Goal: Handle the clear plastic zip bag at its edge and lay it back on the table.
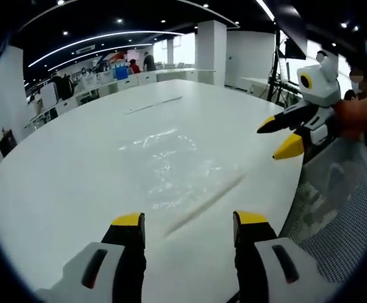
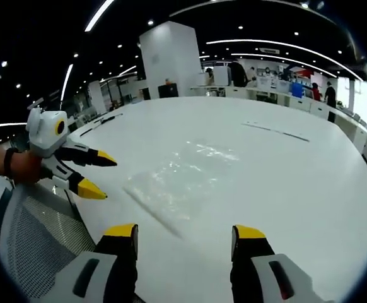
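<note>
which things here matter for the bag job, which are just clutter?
Job:
clear zip bag, flat on the white table
left gripper, open
right gripper, open

Lying about:
mesh chair back
thin strip farther along the table

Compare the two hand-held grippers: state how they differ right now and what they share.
The left hand-held gripper hovers over the table's near edge beside the mesh chair back; the right hand-held gripper hovers at that edge from the other side. The clear zip bag lies flat between them. Shared: both are open, yellow-tipped, empty, and not touching the bag.
</note>
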The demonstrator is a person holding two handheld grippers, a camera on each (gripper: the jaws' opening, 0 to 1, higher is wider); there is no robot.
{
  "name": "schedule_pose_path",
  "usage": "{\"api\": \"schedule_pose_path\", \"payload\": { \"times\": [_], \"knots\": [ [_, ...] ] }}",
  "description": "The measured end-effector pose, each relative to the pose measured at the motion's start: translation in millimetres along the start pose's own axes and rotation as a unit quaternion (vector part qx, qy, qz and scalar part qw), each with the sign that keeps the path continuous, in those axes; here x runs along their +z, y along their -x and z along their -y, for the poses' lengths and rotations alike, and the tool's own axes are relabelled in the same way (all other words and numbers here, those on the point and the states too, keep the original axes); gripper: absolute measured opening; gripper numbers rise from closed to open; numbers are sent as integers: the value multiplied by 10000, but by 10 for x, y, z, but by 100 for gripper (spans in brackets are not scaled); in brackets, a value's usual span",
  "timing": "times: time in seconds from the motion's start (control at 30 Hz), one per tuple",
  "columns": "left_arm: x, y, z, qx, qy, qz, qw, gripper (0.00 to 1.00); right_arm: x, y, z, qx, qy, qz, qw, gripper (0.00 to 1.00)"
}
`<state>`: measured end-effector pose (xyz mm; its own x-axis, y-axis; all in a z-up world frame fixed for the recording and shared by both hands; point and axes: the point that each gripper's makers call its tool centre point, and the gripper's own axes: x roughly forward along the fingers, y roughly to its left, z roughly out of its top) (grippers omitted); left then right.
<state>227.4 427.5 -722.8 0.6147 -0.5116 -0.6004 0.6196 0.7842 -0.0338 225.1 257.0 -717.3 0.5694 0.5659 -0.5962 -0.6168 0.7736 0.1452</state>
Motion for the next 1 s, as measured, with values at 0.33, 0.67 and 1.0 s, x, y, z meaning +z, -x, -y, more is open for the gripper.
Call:
{"api": "schedule_pose_path", "payload": {
  "times": [0.33,0.67,1.0],
  "knots": [
    [-44,-5,-109,42,142,50,9999,57,-43,33,40,-6,-105,28,9999,60],
    [-80,-11,-171,156,315,43,9994,57,-65,25,78,3,-215,25,9998,61],
    [-58,20,-215,225,571,141,9980,57,-87,16,35,91,-339,19,9994,61]
  ]
}}
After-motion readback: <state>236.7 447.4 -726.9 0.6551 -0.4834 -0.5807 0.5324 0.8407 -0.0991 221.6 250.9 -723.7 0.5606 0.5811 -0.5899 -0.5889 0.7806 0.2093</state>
